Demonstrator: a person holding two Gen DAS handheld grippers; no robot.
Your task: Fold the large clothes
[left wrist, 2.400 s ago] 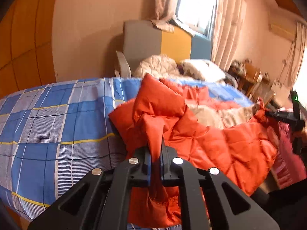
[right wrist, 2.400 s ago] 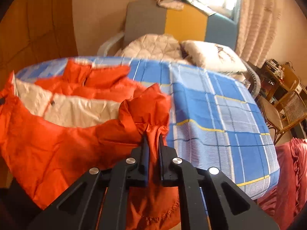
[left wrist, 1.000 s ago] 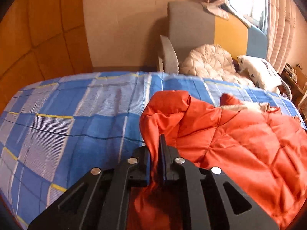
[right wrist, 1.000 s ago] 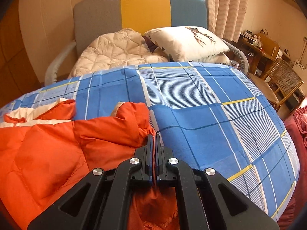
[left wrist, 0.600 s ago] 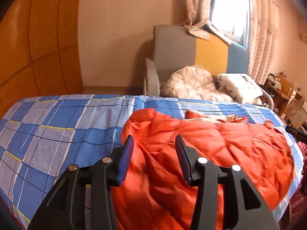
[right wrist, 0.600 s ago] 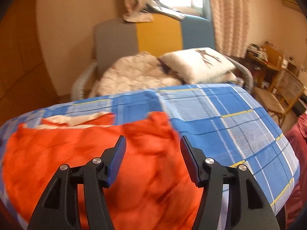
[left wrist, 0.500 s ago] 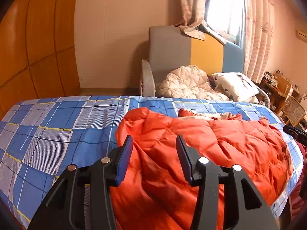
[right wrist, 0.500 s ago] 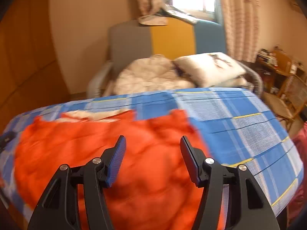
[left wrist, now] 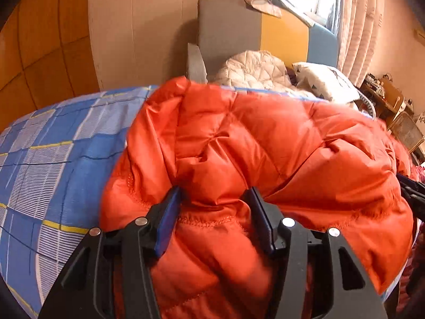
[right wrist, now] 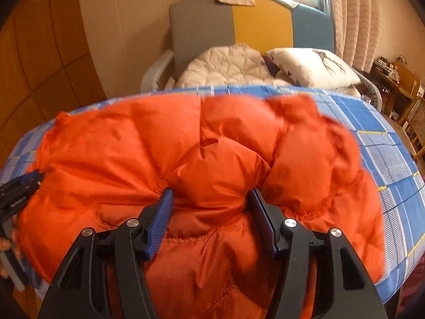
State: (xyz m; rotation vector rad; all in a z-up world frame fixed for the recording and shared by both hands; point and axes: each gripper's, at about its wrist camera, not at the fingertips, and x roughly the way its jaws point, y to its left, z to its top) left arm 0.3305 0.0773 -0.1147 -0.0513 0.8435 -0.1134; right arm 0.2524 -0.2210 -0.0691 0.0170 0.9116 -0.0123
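Observation:
An orange quilted down jacket (left wrist: 279, 138) lies folded over in a puffy heap on the blue checked bed cover (left wrist: 53, 143). My left gripper (left wrist: 215, 194) is open, its jaws wide apart, with a bulge of the jacket's near hem between them. In the right wrist view the same jacket (right wrist: 148, 143) covers the bed cover (right wrist: 385, 164), and my right gripper (right wrist: 211, 195) is open too, its jaws straddling a puff of the jacket's near edge. The left gripper also shows at the left edge of the right wrist view (right wrist: 18, 196).
Behind the bed stands a grey, yellow and blue armchair (right wrist: 239, 24) with a cream quilted jacket (right wrist: 225, 63) and a white pillow (right wrist: 313, 66) on it. Wooden furniture and wicker chairs (right wrist: 414, 117) stand at the right. A wood-panelled wall (left wrist: 39, 53) is at the left.
Both grippers let go of the jacket corners after folding it over, drew back, and have now moved in low against the jacket's near edge with jaws open.

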